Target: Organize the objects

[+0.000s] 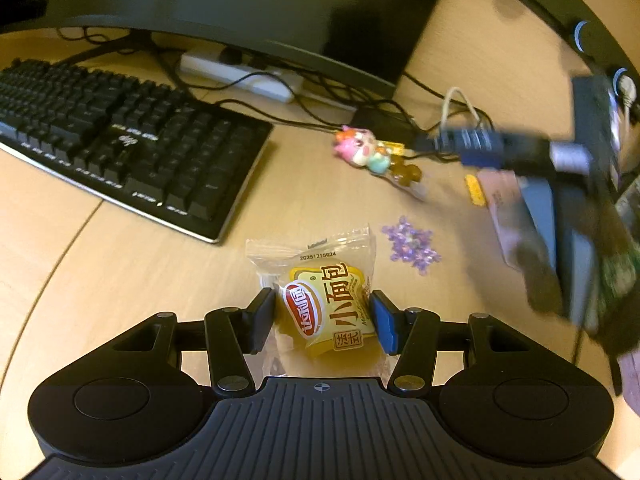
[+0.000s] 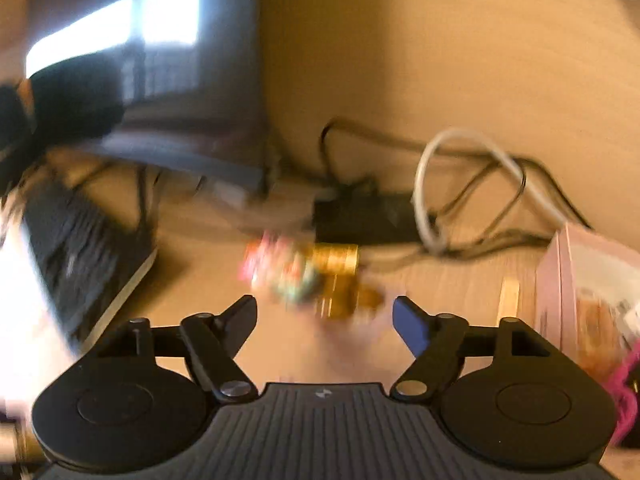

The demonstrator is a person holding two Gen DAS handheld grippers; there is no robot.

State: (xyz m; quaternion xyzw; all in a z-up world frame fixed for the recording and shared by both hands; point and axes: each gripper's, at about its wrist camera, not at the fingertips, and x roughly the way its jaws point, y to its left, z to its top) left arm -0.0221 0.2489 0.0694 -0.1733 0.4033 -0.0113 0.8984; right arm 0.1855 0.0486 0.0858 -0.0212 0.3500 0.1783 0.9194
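Note:
My left gripper (image 1: 322,318) is shut on a yellow bread packet (image 1: 326,300) in clear wrap, which lies on the wooden desk (image 1: 120,272). A pack of colourful toy figures (image 1: 370,152) lies further back. My right gripper (image 2: 325,314) is open and empty, just in front of that toy pack (image 2: 304,276), which looks blurred. The right gripper also shows in the left wrist view (image 1: 480,146) as a blurred dark shape at the right.
A black keyboard (image 1: 120,140) lies at the left under a monitor (image 1: 240,8). A white power strip (image 1: 240,72) and cables lie behind. A purple snowflake piece (image 1: 412,244) and a pink box (image 2: 588,280) are at the right. A black adapter (image 2: 364,216) sits behind the toys.

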